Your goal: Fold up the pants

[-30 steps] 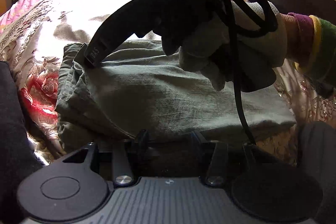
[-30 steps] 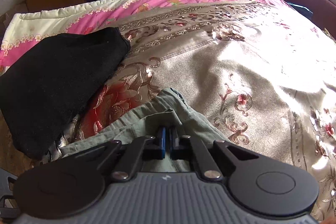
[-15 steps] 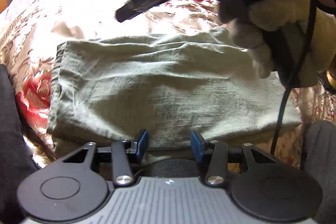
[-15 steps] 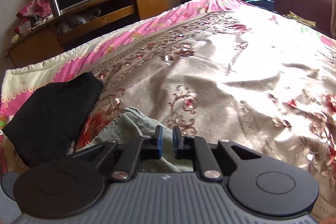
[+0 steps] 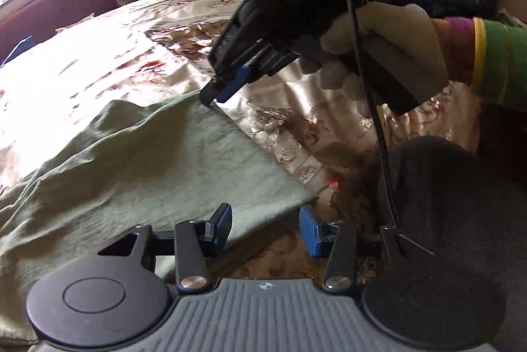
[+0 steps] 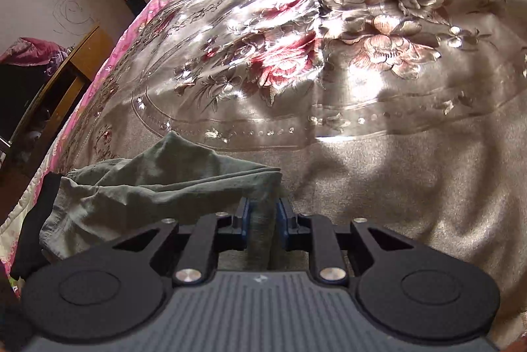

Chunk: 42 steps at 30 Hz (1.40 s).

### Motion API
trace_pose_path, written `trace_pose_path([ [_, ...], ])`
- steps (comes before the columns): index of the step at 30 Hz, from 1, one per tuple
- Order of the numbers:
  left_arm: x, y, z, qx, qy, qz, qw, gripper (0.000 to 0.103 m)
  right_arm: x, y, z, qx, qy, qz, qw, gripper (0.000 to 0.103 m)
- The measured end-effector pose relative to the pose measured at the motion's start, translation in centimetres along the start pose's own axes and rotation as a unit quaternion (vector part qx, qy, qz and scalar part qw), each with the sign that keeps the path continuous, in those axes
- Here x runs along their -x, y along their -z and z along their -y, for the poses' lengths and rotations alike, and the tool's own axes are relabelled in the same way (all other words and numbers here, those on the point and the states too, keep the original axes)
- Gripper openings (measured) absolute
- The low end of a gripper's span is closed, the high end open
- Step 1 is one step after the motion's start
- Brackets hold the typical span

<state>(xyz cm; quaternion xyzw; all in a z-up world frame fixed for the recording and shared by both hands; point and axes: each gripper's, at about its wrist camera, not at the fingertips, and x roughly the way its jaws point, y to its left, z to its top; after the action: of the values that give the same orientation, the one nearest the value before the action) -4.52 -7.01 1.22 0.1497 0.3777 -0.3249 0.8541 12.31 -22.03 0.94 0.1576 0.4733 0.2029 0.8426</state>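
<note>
Left claw (image 5: 265, 228): pitched downward over the near right corner of the pants (image 5: 148, 167), its two blue-padded fingers (image 5: 221, 225) standing well apart with nothing between them; the pants' edge passes under the left finger, and patterned bedspread (image 5: 296, 134) shows in the gap.

Right claw (image 5: 217, 93): seen from the left wrist view, it slants down from the upper right, carried by a gloved hand (image 5: 378, 48) with a green sleeve (image 5: 504, 62) and striped cuff behind it. Its tips meet the far right corner of the pants. In the right wrist view the same claw (image 6: 262, 221) points down at the bed, with a vertical fold of the green cloth standing between its blue pads. The jaws have just been opening, and a narrow gap shows on the right side of the fold, so the pads bracket the cloth without clearly pressing it.

One pair of pants (image 6: 158, 184): olive green, folded and lying flat on the satin floral bedspread (image 6: 362, 55), at the near left of the right wrist view. One black garment (image 6: 36, 220) lies just beside it at the left edge.

A wooden cabinet (image 6: 75, 68) stands beyond the bed on the left.
</note>
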Motion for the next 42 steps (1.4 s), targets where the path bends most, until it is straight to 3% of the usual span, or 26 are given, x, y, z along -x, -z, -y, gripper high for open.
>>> trace_pose_path([
  [5, -2.1, 0.5, 3.3, -0.07, -0.059, -0.007, 0.9958, 0.058, -1.0, 0.5, 1.3, -0.029, -0.047, 0.003, 0.998, 0.024],
  [9, -2.3, 1.0, 4.1, -0.072, -0.082, -0.001, 0.994, 0.06, -0.8, 0.4, 1.8, -0.038, -0.073, 0.012, 0.997, 0.024],
  [13, -3.1, 1.3, 5.3, -0.107, -0.105, 0.015, 0.9886, 0.06, -1.8, 0.4, 2.6, -0.056, -0.08, -0.001, 0.995, 0.024],
  [20, -2.9, 1.3, 5.5, -0.116, -0.119, 0.021, 0.9859, 0.059, -1.1, 0.7, 3.0, -0.056, -0.101, -0.008, 0.993, 0.025],
  [23, -3.4, 1.2, 5.5, -0.116, -0.113, 0.022, 0.9865, 0.046, -1.6, 0.8, 3.2, -0.076, -0.105, 0.003, 0.992, 0.024],
  [26, -3.6, 0.6, 5.1, -0.113, -0.111, 0.026, 0.9871, 0.034, -2.4, 0.6, 3.2, -0.094, -0.106, 0.011, 0.99, 0.012],
  [30, -2.7, -0.8, 3.3, -0.057, -0.081, 0.033, 0.9945, 0.023, -1.4, 0.6, 3.5, -0.105, -0.116, 0.029, 0.987, 0.006],
  [36, -1.6, -2.6, 3.4, -0.024, -0.028, 0.067, 0.9971, 0.02, 2.9, 0.6, 5.0, -0.131, -0.113, 0.069, 0.982, 0.004],
  [39, -0.2, -3.5, 3.1, 0.002, 0.001, 0.092, 0.9957, 0.02, 4.6, 0.4, 5.4, -0.126, -0.092, 0.083, 0.984, 0.004],
  [42, -0.1, -3.1, 2.7, 0.003, 0.008, 0.087, 0.9961, 0.021, 3.5, 0.3, 5.7, -0.113, -0.061, 0.057, 0.99, 0.008],
])
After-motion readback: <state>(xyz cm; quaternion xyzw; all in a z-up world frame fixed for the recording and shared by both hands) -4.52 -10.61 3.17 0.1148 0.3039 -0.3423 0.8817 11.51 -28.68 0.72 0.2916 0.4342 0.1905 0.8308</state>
